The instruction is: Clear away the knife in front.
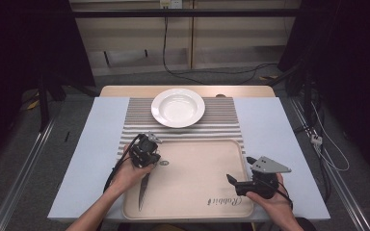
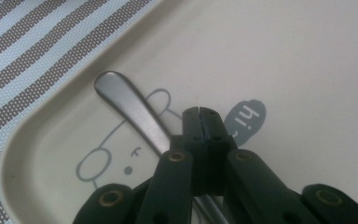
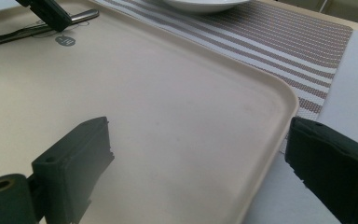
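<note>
Left gripper (image 1: 146,153): over the tray's near-left part, its jaws pressed together on the handle of a knife (image 1: 143,191); in the left gripper view the jaws (image 2: 203,140) meet with no gap and the metal handle (image 2: 133,109) passes under them.
Knife: lies on the tray (image 1: 192,178) beside its left edge, long axis running from the far-left corner toward the near edge, blade end nearer the person.
Handle end: sticks out past the jaws toward the tray's far-left corner, over a printed cartoon figure.
Right gripper (image 1: 257,180): at the tray's right edge, jaws wide apart and holding nothing; the right gripper view shows bare tray (image 3: 168,116) between them.
Plate (image 1: 178,107): white and empty, on the striped mat (image 1: 135,120) beyond the tray's far edge.
Key relation: the left hand is the one at the knife; the right is well apart from it, across the tray.
Likely next: lifting the knife off the tray, judged from the grip.
</note>
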`<move>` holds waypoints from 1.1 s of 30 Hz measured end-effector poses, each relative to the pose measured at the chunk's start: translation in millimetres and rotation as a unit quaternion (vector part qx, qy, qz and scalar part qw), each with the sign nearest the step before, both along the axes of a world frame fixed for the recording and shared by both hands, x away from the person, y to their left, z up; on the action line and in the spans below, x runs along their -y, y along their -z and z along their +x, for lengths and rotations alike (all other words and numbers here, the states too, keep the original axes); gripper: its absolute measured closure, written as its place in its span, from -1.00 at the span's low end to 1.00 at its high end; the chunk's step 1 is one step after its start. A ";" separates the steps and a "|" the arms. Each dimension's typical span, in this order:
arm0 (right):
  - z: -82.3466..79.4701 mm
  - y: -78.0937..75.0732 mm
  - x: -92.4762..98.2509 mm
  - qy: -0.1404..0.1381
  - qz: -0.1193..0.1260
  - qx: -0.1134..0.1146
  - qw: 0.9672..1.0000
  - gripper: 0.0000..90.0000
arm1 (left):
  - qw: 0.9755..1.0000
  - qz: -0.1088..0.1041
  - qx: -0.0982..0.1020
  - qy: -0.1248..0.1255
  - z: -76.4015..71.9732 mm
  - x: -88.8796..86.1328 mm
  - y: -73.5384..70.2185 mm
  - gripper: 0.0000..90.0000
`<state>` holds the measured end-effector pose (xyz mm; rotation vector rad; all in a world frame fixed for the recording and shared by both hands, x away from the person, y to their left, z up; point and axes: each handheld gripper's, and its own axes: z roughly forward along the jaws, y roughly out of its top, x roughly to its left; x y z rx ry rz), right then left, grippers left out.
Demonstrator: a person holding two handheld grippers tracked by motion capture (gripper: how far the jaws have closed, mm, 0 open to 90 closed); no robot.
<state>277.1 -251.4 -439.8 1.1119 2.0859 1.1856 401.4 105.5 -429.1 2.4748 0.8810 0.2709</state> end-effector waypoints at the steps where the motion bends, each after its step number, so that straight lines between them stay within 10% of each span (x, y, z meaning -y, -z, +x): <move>1: 0.0 0.0 0.0 0.000 0.000 0.000 1.000 -0.85 | 1.000 -0.002 0.002 0.001 0.1 -0.5 0.4 1.00; 33: 1.5 0.4 -0.4 0.002 0.000 0.000 1.000 -0.84 | 1.000 0.007 -0.009 -0.026 -11.3 -29.2 -2.2 1.00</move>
